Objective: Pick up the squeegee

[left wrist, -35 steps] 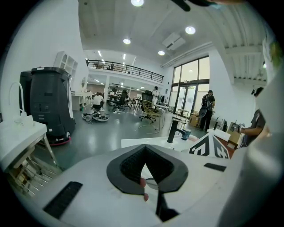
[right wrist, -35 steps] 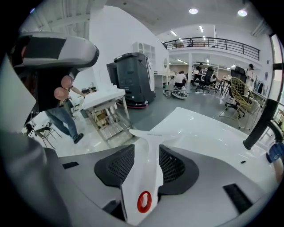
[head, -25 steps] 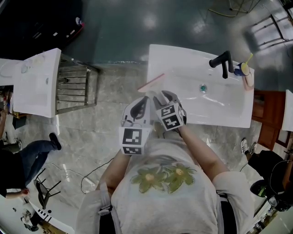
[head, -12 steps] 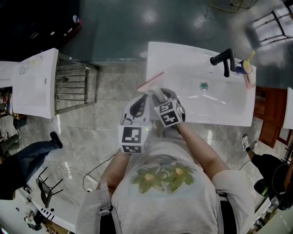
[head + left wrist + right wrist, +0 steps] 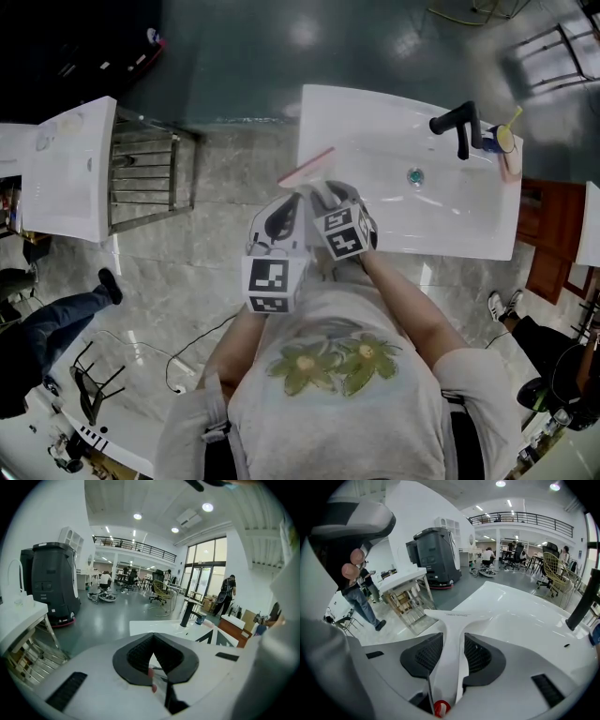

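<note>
Your right tool [image 5: 451, 651] is pinching the white squeegee [image 5: 451, 620]. Its two dark pads press on either side of the handle. The handle runs straight out ahead of the tool and ends in a T-shaped blade bar just past the tips. A small red part shows at the handle's near end, back at the base of the tool.

Beyond the blade lies a white counter [image 5: 520, 611] with a basin. A black tap [image 5: 581, 603] stands ahead and to the right of the tool. Ahead and to the left is a metal rack [image 5: 407, 601].

Your left tool [image 5: 152, 641] has its pads pressed together at the tips and is closed on itself. The same counter is ahead of it and slightly to its right.

In the head view, the two tools sit side by side close to your chest. The left tool [image 5: 289, 208] is just beside the right tool [image 5: 324, 199], almost touching it. The squeegee [image 5: 307, 169] juts forward from the right tool. Its pink-edged blade crosses the counter's [image 5: 375, 112] left edge. The tap [image 5: 457, 129] is well apart from the tool, far ahead to the right.
</note>
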`<act>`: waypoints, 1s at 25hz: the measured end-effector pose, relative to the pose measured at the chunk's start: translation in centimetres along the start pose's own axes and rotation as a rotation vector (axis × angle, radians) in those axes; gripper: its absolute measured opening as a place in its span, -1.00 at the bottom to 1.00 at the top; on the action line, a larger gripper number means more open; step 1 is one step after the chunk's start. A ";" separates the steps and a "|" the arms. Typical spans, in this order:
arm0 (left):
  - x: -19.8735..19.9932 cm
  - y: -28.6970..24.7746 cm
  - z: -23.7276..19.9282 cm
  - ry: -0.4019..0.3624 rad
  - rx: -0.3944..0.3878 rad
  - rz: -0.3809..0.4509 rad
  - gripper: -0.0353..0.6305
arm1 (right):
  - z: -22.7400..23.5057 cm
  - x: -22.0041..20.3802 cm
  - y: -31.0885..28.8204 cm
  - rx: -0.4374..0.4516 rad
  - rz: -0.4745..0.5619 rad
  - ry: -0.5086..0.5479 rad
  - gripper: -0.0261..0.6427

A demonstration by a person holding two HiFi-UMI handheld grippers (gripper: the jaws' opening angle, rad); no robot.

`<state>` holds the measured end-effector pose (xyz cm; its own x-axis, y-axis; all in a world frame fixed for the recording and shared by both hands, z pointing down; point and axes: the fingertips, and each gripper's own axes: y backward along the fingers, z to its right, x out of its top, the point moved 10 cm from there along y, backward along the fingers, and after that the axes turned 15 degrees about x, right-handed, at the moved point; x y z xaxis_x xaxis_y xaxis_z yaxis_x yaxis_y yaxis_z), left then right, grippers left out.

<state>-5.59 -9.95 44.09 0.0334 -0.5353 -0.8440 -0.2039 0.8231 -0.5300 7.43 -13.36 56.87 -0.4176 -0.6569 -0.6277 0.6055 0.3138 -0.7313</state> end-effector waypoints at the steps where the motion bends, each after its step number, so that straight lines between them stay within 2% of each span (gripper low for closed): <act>1: 0.0 0.0 0.1 0.000 0.001 0.000 -0.87 | 0.0 0.0 0.0 0.001 0.001 0.002 -0.48; 6: -0.2 -0.1 0.0 0.002 0.007 0.000 -0.87 | 0.2 -0.1 -0.1 0.005 -0.002 0.018 -0.50; 8: -0.4 -0.1 0.0 0.002 0.011 -0.002 -0.87 | 0.1 -0.1 -0.1 -0.001 -0.003 0.029 -0.58; 13: -0.5 0.0 -0.1 0.003 0.016 -0.005 -0.87 | 0.1 -0.1 0.0 -0.024 -0.011 0.044 -0.63; 25: -0.4 0.2 -0.1 -0.008 0.009 0.007 -0.87 | 0.3 -0.2 0.6 -0.029 -0.017 0.046 -0.64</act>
<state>-5.77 -9.61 44.37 0.0396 -0.5276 -0.8486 -0.1951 0.8288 -0.5244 8.10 -13.28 56.60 -0.4590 -0.6304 -0.6261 0.5784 0.3230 -0.7491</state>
